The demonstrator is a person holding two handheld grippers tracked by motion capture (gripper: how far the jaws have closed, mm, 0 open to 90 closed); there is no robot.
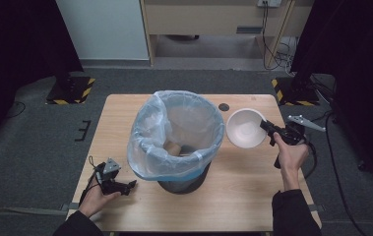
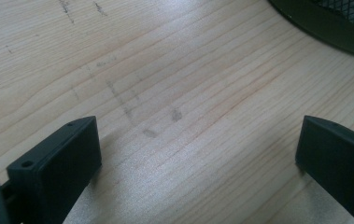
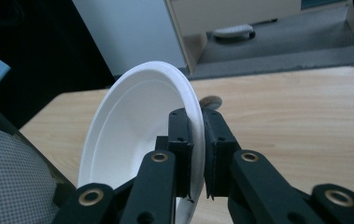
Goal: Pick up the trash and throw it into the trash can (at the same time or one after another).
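Here the right tongs [image 3: 197,154] are clamped on the rim of a white bowl [image 3: 132,135], 1 jaw inside the rim and 1 outside, so the bowl hangs tilted on its edge above the desk [image 3: 300,121]. In the high view the right tongs [image 1: 267,127] hold the bowl [image 1: 245,129] just beside the bin's rim, off to its right. The left tongs [image 2: 198,154] stand wide open with bare wood between the 2 jaws (nothing is gripped); in the high view they [image 1: 127,186] rest low on the desk [image 1: 243,191] at its near left corner, near the bin's base. The bin [image 1: 176,135], lined with a clear bluish bag, stands mid-desk with a brown cardboard tube [image 1: 172,147] lying inside.
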